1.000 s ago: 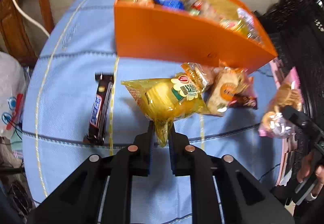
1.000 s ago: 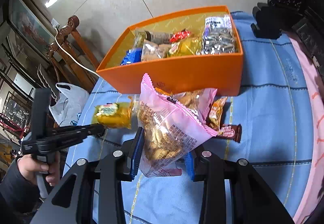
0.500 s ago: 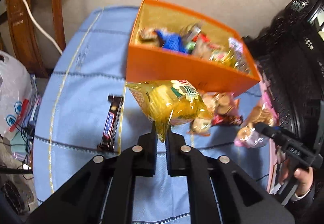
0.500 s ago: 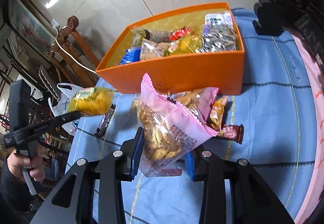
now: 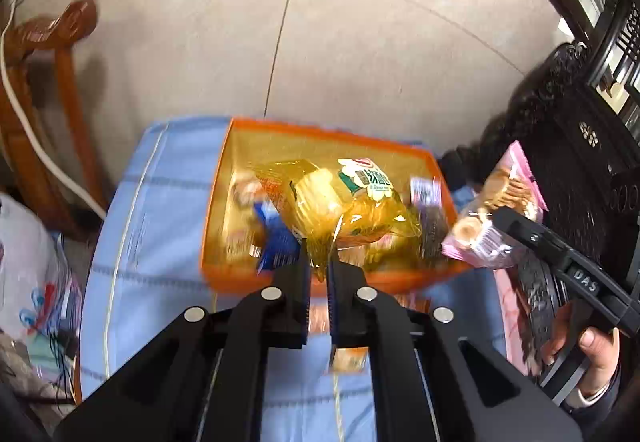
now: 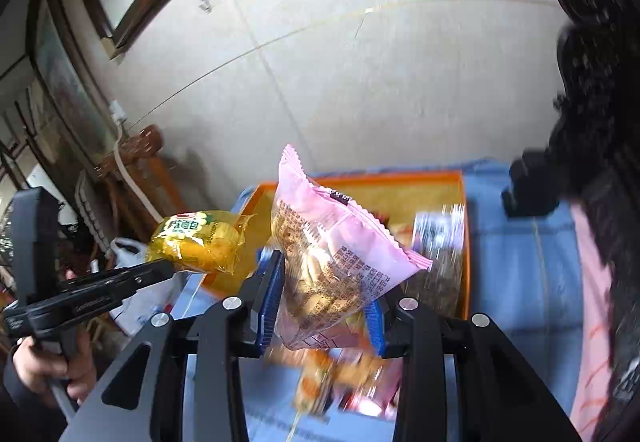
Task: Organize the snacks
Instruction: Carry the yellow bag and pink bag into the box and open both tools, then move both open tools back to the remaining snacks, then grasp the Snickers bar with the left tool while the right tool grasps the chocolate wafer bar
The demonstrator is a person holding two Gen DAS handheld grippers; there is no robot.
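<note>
Left gripper [image 5: 318, 274], jaws pressed together, pinches the crimped tail of a glossy yellow cake packet [image 5: 344, 202] above the orange box [image 5: 240, 278]. Right gripper [image 6: 324, 298], blue pads [image 6: 270, 294] clamped on a crinkled pink biscuit bag [image 6: 332, 254] and just easing apart, holds it over the box's near wall. Loose wrappers [image 6: 332, 382] lie blurred on blue checked cloth [image 5: 160, 226].

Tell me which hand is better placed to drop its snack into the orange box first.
Probably left. The left gripper holds its yellow plastic snack packet above the orange box. The right gripper's pink biscuit bag hangs nearer the box's edge.
</note>
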